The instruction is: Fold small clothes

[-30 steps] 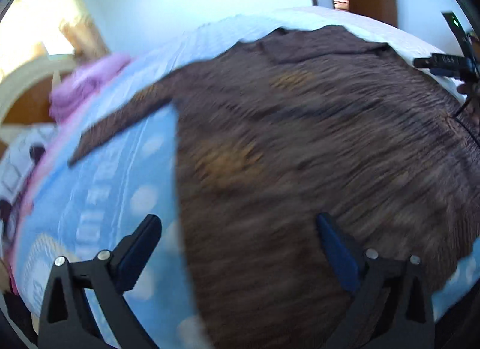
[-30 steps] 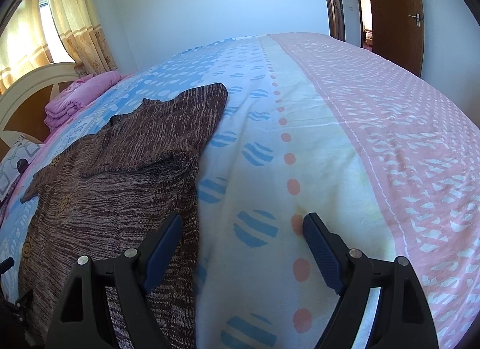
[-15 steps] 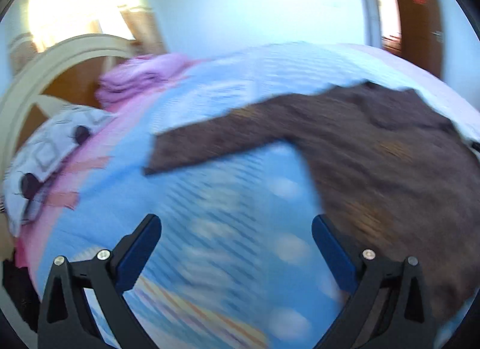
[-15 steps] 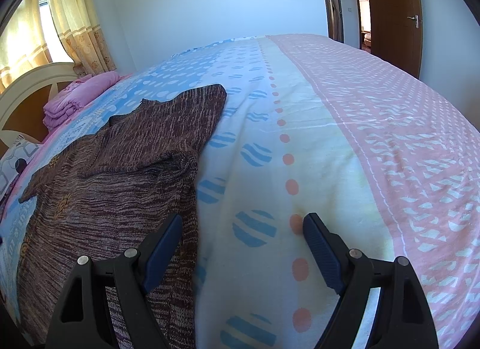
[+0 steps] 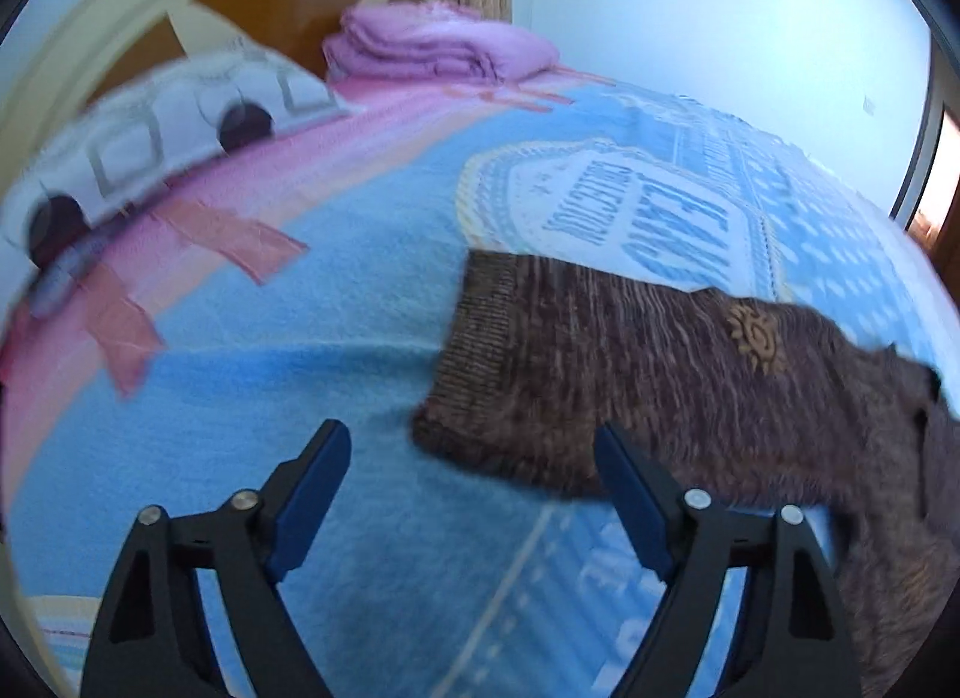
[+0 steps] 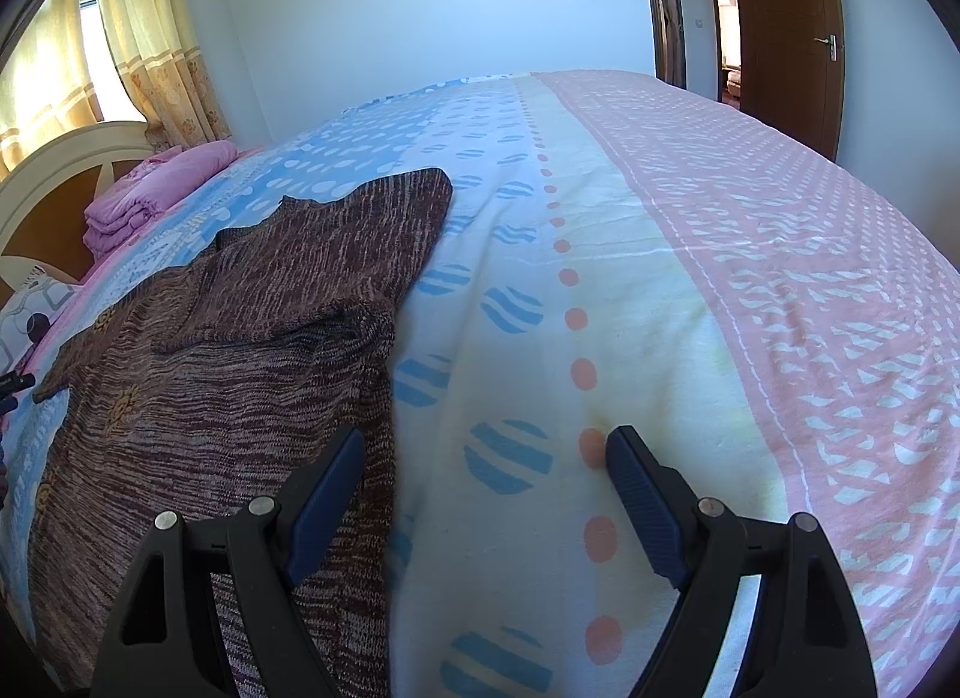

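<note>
On the bedspread (image 5: 336,338), the sweater's cuff (image 5: 480,362) lies beyond the left tongs (image 5: 474,470).

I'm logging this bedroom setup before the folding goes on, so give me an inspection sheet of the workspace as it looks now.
Surface: bed sheet, blue, cream and pink bands, lying flat.
Job's things: brown sweater spread on the blue side; one sleeve folded over the body, the other sleeve stretched out flat.
Clutter: folded pink blanket and pillow by the headboard.
Grippers: left tongs open just short of the outstretched sleeve's cuff, having just narrowed a little, nothing between them; right tongs open over the sheet, empty.
Cables: nothing seen.
Surroundings: curtain, white wall, brown door.
</note>
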`<state>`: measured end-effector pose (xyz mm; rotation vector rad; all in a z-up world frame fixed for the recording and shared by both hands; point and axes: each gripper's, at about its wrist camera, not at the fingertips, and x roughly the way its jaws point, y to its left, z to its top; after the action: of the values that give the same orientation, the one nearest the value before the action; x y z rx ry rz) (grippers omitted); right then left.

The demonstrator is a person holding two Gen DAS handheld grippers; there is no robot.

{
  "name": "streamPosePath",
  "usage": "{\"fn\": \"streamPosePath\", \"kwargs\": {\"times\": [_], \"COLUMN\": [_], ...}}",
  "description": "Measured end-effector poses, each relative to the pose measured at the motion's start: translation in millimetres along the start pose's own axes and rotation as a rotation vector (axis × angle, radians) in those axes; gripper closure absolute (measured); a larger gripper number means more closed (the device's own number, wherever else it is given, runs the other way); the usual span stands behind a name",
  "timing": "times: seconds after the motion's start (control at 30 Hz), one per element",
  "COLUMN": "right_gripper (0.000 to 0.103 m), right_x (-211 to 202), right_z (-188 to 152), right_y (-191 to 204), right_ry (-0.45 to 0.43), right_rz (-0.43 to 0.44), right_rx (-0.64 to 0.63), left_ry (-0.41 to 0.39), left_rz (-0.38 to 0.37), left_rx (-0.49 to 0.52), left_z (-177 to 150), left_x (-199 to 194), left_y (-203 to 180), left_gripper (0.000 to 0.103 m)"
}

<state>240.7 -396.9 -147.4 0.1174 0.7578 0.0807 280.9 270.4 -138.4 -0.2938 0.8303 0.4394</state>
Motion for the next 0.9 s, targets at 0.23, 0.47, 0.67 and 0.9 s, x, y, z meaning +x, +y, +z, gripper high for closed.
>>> {"fn": "streamPosePath", "kwargs": {"times": [0.23,0.47,0.67,0.9], "right_gripper": [0.02,0.02,0.02,0.02], "right_x": [0,1,2,2], "right_z": [0,0,0,-1], "right_y": [1,2,2,2], "right_ry": [0.0,0.002,0.006,0.007], "right_rz": [-0.006,-0.012,-0.017,-0.019], "right_rx": [-0.005,-0.01,-0.015,-0.016], "left_ry": [0.074,0.071,0.073,0.043], "left_rz": [-0.056,-0.086,-0.119,-0.163], "left_rx": [-0.16,-0.169,-0.158,-0.134], "left_z": [3,14,24,41], "left_x": [24,35,31,14], "left_y": [4,3,2,-9], "left_gripper": [0.023,0.089,0.092,0.092]}}
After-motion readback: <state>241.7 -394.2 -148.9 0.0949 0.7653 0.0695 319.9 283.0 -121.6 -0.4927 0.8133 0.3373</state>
